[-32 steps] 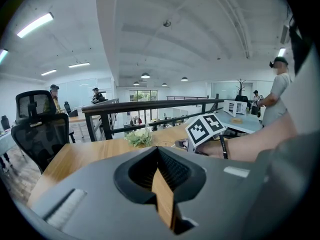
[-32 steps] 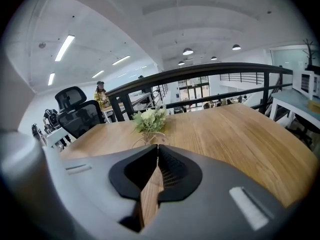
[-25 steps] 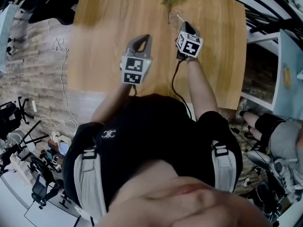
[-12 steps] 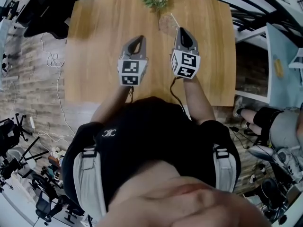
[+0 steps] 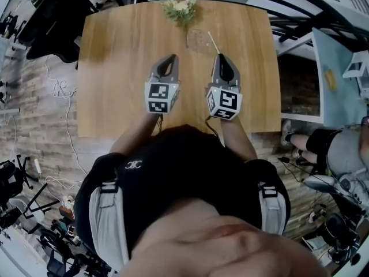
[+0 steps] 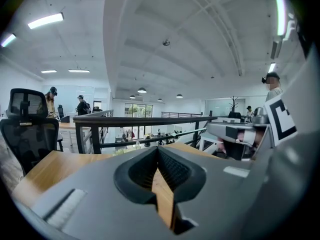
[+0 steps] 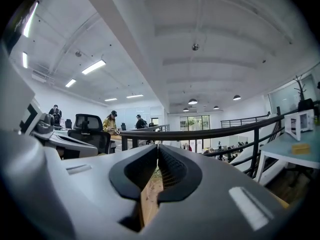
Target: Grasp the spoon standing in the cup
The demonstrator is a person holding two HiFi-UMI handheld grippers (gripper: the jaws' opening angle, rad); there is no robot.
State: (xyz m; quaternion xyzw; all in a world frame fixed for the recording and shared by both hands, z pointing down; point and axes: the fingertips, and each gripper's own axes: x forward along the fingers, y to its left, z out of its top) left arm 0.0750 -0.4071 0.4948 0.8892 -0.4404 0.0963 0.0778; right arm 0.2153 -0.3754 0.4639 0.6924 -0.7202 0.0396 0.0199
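Backed away from the glass cup it was beside a second ago, the right gripper now hangs level with the left gripper over the wooden table. The cup stands near the table's far edge, just in front of a small bunch of flowers. The spoon slants up out of it on the right gripper's side. Seen in their own views, the left gripper and right gripper each have their jaws pressed together with nothing between them
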